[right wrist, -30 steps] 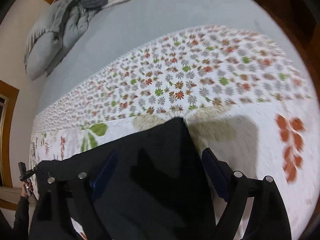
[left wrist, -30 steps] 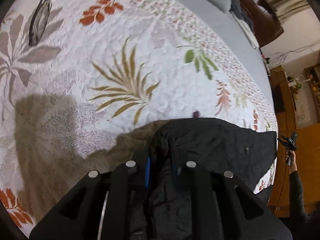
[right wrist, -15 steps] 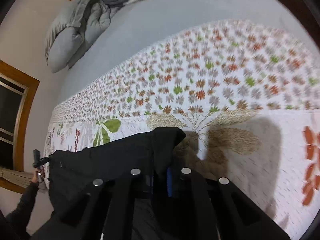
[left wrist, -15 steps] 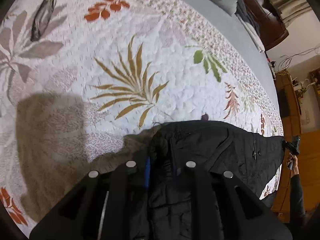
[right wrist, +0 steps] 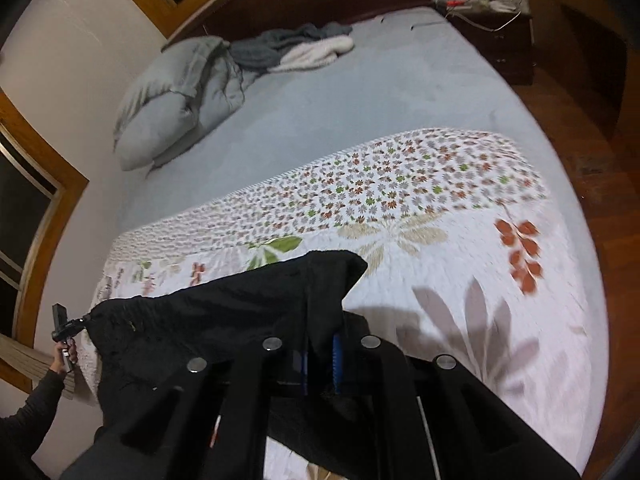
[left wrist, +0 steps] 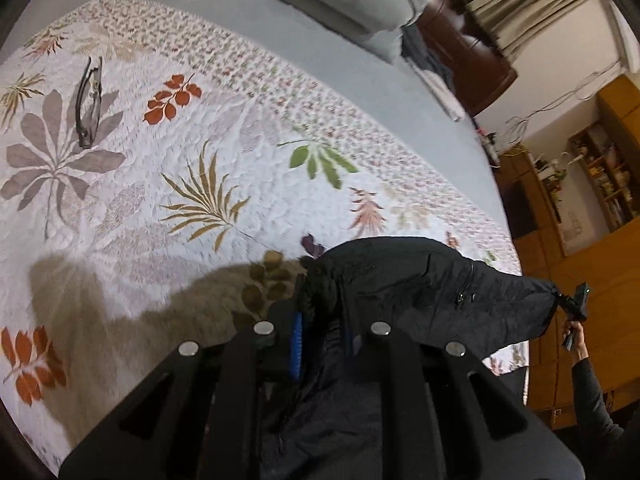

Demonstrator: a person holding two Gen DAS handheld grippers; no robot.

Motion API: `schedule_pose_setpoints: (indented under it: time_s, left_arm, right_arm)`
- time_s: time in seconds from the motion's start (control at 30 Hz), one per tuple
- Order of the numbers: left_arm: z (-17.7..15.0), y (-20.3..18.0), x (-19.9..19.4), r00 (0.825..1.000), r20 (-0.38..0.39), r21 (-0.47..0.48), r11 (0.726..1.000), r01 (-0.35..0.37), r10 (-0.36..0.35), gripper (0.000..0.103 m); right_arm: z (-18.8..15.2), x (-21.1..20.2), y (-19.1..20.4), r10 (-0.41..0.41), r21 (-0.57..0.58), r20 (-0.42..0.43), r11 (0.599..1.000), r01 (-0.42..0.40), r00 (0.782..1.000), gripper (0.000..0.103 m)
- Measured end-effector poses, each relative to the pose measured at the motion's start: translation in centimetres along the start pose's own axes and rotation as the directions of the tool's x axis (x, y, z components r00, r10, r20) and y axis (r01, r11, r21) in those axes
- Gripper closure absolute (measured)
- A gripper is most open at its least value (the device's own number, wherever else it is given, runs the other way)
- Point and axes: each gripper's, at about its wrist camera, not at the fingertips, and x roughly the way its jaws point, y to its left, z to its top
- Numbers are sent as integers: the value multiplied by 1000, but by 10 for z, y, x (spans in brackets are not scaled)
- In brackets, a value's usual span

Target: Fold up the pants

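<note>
Leafy quilt (left wrist: 168, 184) ahead on the bed, both hand-held grippers, left (left wrist: 320, 316) and right (right wrist: 320, 344), clamped on the black pants (left wrist: 420, 288) stretched between them

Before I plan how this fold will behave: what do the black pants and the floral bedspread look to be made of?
The black pants look like thin, matte synthetic, perhaps nylon: fine crinkles, a zip pocket, limp drape between both grippers. The floral bedspread looks like quilted cotton or a blend: puckered stitching across a matte printed surface. Neither fibre is certain.

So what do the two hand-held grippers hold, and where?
Both hold the black pants: left hand-held gripper and right hand-held gripper each pinch an upper edge corner.
</note>
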Motion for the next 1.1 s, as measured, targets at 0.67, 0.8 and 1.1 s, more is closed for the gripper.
schedule_pose_setpoints:
  time_s: [0.67, 0.8, 1.1]
  left_arm:
    - [-96, -31, -102, 996, 78, 8, 999, 40, -40, 90]
    - [-131, -23, -114, 995, 77, -12, 998, 59, -58, 90]
    - [-234, 21, -114, 999, -36, -88, 996, 5, -8, 86]
  right_arm:
    - [-102, -129, 51, -21, -200, 266, 977, 76, 964, 95]
    - [-166, -140, 56, -35, -338, 355, 927, 163, 934, 95]
    - [-333, -148, 19, -97, -254, 413, 943, 217, 905, 93]
